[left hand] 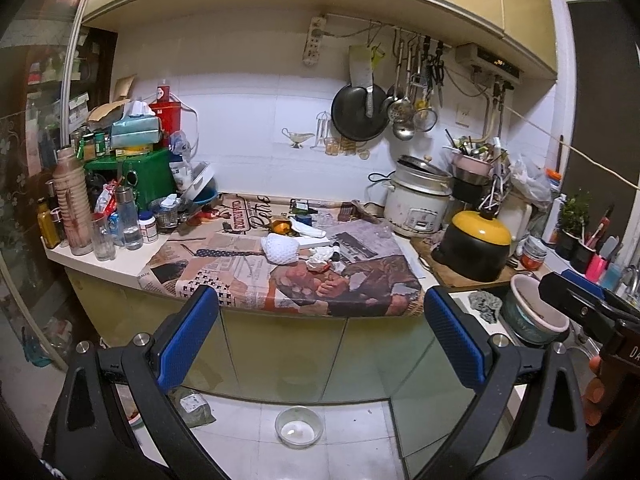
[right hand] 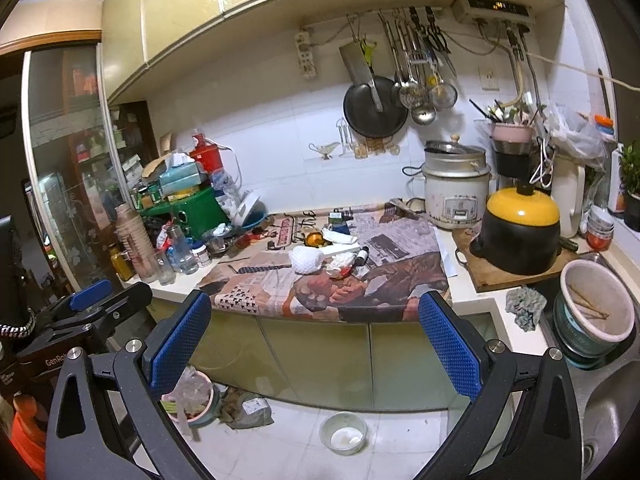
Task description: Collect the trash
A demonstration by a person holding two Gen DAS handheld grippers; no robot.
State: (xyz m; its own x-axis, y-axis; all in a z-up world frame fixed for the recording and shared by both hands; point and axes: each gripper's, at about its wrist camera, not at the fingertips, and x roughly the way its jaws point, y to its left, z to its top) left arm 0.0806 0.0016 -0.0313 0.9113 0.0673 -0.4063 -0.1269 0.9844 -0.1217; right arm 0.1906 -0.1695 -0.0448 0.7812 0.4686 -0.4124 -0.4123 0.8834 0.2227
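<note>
Trash lies on the newspaper-covered counter [left hand: 360, 280]: a white foam net [left hand: 281, 249], a crumpled white and red wrapper [left hand: 320, 261], a white tissue [left hand: 307, 227] and an orange peel [left hand: 280, 226]. The same pile shows in the right wrist view: the net [right hand: 306, 259], the wrapper [right hand: 340, 263]. A pink bin with a plastic bag [right hand: 191, 396] stands on the floor by the cabinet. My left gripper [left hand: 320, 336] is open and empty, held in front of the counter edge. My right gripper [right hand: 314, 338] is open and empty, also short of the counter.
Bottles and jars [left hand: 100, 216] crowd the counter's left end beside a green box [left hand: 148, 172]. A rice cooker [left hand: 418, 196] and a black pot with a yellow lid [left hand: 476, 244] stand on the right. Bowls sit in the sink [right hand: 592, 312]. A small bowl [left hand: 299, 427] lies on the floor.
</note>
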